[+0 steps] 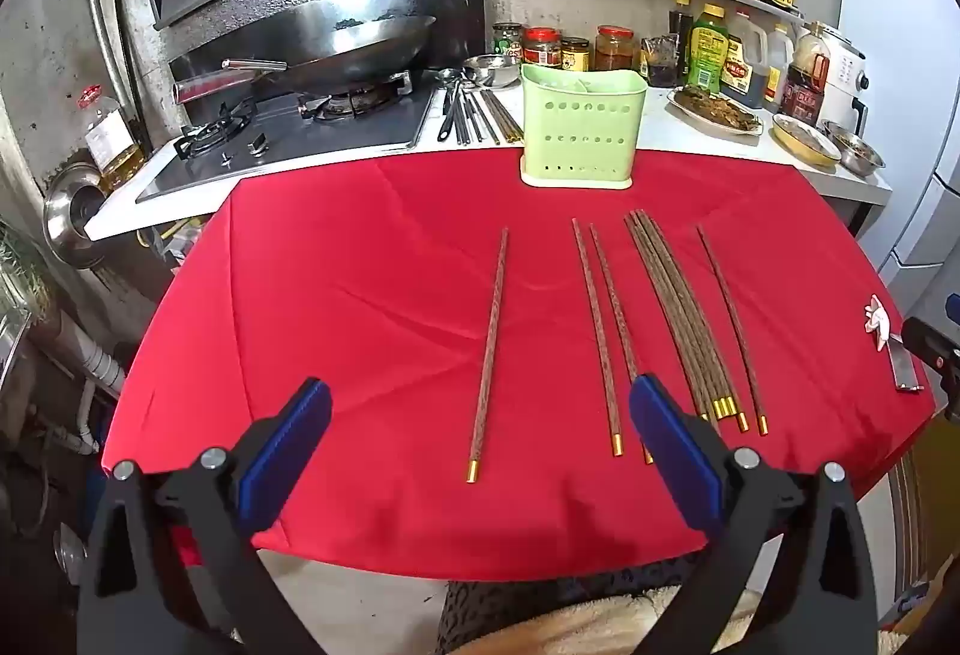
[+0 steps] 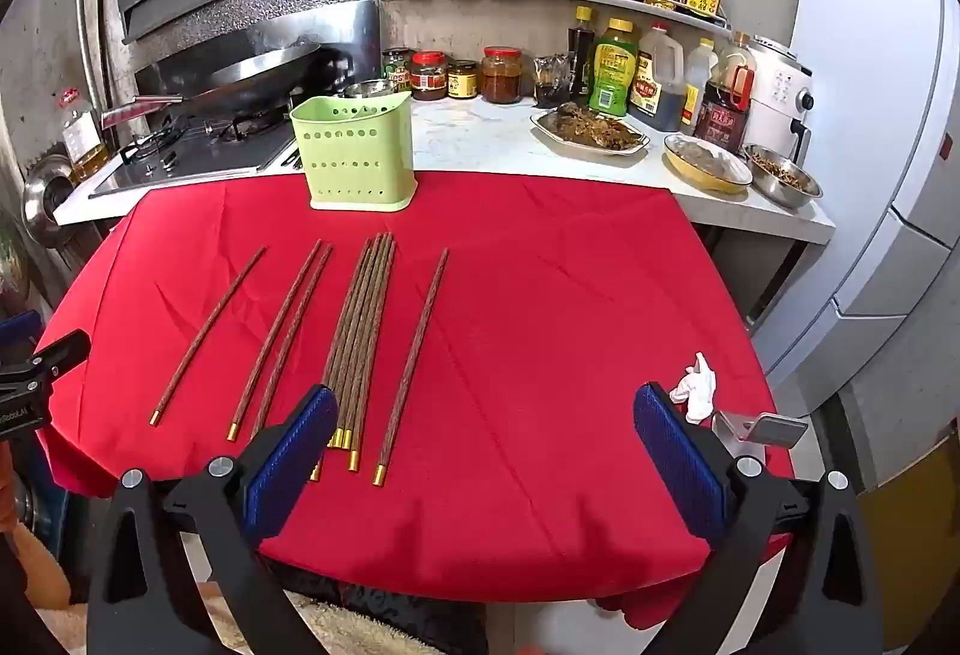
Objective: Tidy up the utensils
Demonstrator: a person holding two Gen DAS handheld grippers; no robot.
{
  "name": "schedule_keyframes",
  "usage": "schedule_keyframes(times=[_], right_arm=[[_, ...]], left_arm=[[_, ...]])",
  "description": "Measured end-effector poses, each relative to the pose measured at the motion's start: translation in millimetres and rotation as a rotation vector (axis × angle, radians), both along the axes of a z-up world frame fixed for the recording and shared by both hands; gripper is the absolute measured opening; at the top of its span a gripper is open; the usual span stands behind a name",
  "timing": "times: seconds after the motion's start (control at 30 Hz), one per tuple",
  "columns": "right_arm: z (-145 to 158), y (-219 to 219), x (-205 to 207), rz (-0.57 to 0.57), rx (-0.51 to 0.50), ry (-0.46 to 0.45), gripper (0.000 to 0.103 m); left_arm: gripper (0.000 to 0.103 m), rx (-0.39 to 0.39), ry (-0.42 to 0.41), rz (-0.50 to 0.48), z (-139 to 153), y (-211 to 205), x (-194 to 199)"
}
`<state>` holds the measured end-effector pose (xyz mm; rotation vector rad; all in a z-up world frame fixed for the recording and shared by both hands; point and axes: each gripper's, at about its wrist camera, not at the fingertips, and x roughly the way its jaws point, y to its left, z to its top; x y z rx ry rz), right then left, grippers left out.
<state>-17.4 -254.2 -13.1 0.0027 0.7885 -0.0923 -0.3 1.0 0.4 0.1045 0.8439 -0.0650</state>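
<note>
Several brown wooden chopsticks with gold tips lie on the red tablecloth point(image 1: 360, 295). A single chopstick point(image 1: 491, 349) lies leftmost, then a pair point(image 1: 600, 331), a tight bundle point(image 1: 678, 313) and one more single point(image 1: 729, 325). A light green perforated utensil holder point(image 1: 582, 127) stands upright at the cloth's far edge. My left gripper point(image 1: 480, 403) hovers open above the near edge, the leftmost chopstick's gold end between its blue pads but untouched. In the right wrist view the bundle point(image 2: 360, 331), holder point(image 2: 357, 151) and cloth point(image 2: 570, 325) show again. My right gripper point(image 2: 486, 415) is open over bare cloth.
Behind the cloth runs a white counter point(image 2: 492, 133) with a gas hob and wok point(image 1: 354, 49), metal utensils point(image 1: 474, 109), jars, sauce bottles and food dishes point(image 2: 591, 130). A white crumpled scrap point(image 2: 696, 385) and a metal clip point(image 2: 759, 427) sit at the cloth's right edge.
</note>
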Motion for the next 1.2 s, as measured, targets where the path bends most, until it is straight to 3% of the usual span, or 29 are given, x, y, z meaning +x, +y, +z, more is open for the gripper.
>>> schedule_keyframes(times=[1.2], right_arm=[[-1.3, -1.3, 0.2, -0.001, 0.021, 0.0, 0.097]], left_arm=[[0.097, 0.008, -0.007, 0.017, -0.6, 11.9, 4.7]])
